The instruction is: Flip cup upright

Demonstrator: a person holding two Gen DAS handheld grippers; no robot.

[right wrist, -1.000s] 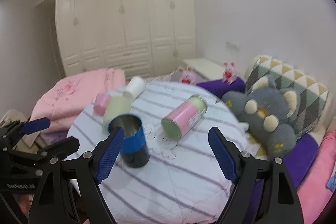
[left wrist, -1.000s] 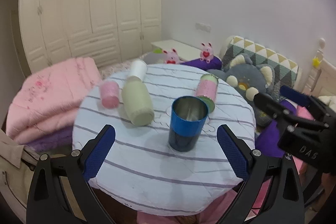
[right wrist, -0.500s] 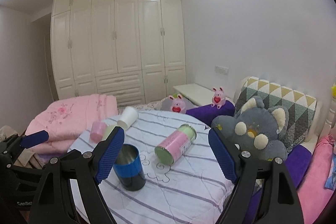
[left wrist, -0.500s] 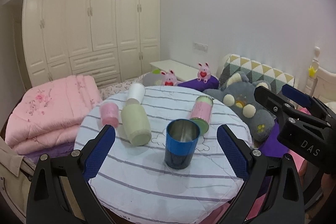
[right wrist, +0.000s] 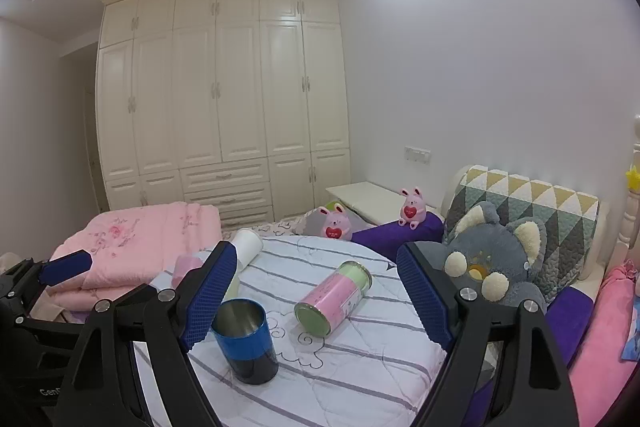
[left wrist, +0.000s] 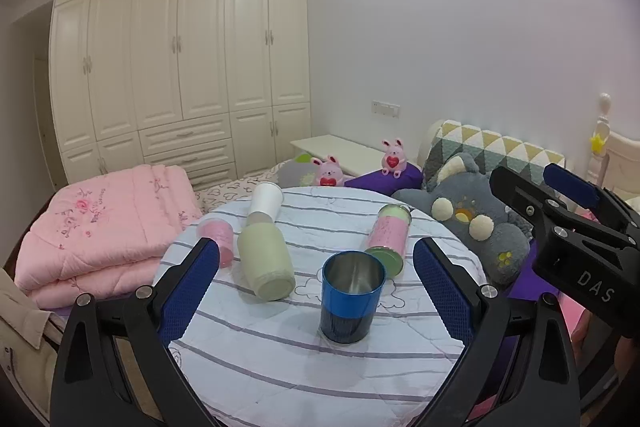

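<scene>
A blue and dark metal cup (left wrist: 351,295) stands upright, mouth up, on the round striped table (left wrist: 304,367); it also shows in the right wrist view (right wrist: 245,339). My left gripper (left wrist: 316,291) is open and empty, held back from the cup, which lies between its fingers in view. My right gripper (right wrist: 316,295) is open and empty, with the cup near its left finger (right wrist: 206,301). The right gripper also shows at the right of the left wrist view (left wrist: 568,223).
A pale green bottle with white cap (left wrist: 264,247), a pink-and-green can (left wrist: 387,238) and a small pink cup (left wrist: 218,241) lie on the table. A pink quilt (left wrist: 100,227) is left, a grey plush (left wrist: 472,223) and pillows right, wardrobes (left wrist: 180,67) behind.
Both grippers have pulled back and up from the table, so the cup and table look smaller and lower. The cup stays upright in place.
</scene>
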